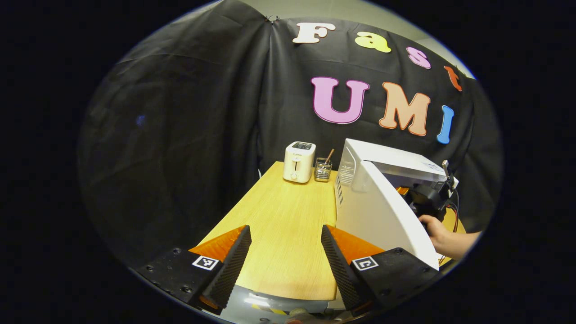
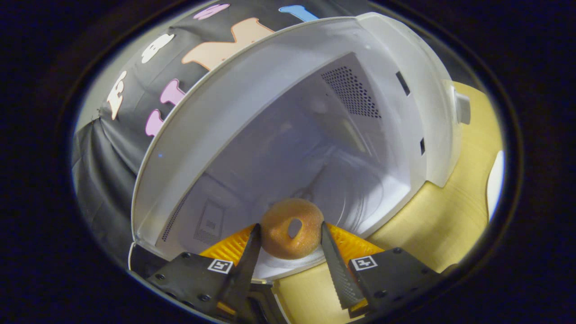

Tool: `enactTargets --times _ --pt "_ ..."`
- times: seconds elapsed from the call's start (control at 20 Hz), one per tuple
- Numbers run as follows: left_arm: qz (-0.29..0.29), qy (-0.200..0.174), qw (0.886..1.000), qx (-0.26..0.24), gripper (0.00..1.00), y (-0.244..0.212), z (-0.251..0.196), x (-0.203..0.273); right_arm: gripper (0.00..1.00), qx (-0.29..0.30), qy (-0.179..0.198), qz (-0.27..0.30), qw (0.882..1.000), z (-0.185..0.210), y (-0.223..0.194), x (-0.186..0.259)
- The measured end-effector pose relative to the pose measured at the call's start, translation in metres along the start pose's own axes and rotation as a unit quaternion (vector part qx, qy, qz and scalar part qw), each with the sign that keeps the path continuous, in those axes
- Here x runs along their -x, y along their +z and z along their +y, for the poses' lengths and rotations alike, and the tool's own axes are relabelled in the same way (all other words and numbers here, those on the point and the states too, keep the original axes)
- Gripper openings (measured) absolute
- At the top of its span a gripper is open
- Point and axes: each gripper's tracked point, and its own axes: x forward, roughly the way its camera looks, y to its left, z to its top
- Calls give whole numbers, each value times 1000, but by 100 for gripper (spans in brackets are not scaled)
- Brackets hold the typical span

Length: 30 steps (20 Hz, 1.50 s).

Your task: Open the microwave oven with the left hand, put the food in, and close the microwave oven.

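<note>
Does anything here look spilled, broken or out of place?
Nothing stands out. The microwave door hangs open on purpose, the right gripper holds a doughnut at its opening, and the toaster stands upright on the table.

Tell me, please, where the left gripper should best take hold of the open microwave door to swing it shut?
Probably the door's free edge, nearest the left gripper, which is open with nothing between its fingers. The door stands swung out from the microwave, so a push on its outer face near that edge should turn it most easily, once the right gripper is out.
</note>
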Motion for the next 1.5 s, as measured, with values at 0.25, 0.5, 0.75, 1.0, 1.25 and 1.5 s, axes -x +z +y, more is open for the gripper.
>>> enactTargets --times 0.25,0.5,0.75,1.0,1.25,1.5 --pt "4 5 1000 -1 92 -2 3 -3 75 0 -8 -1 1000 -3 -3 -11" --pt "8 -4 1000 3 92 -4 -4 -9 99 4 1 -16 1000 1 6 -3" --pt "7 -13 1000 -2 92 -4 -6 -13 99 20 11 -26 999 3 13 16" --pt "11 -29 1000 -3 87 -6 -14 -14 99 90 27 -52 994 9 21 54" --pt "14 -52 998 -16 51 -7 -25 -13 90 157 47 -57 985 17 17 97" --pt "12 -69 997 -25 17 -7 -33 -11 90 200 60 -55 976 23 15 137"
